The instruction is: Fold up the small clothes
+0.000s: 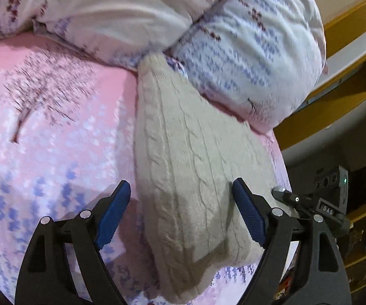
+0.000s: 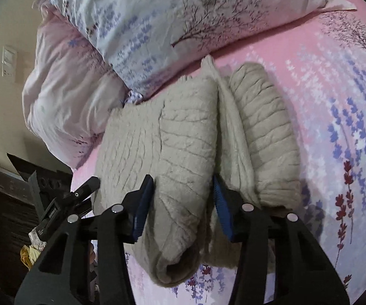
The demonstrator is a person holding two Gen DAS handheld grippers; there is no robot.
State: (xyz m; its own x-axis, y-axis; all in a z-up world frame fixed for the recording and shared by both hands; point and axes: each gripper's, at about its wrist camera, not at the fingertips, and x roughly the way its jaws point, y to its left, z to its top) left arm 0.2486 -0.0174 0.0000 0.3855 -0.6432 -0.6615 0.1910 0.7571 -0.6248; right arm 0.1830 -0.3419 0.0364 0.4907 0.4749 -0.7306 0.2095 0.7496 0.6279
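Your right gripper (image 2: 180,208) is clamped on the sweater's (image 2: 183,137) folded sleeve; your left gripper (image 1: 180,211) hangs with jaws apart. The knit looks soft and floppy, so grip thick folded edges.

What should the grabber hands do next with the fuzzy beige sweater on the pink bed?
Probably the right gripper should carry the fold it holds across the beige cable-knit sweater and lay it flat. Its blue pads are shut on a doubled sleeve-like part, while the left gripper hangs open over the knit, gripping nothing. The sweater looks bunched on the pink flowered bedsheet, not yet a neat bundle.
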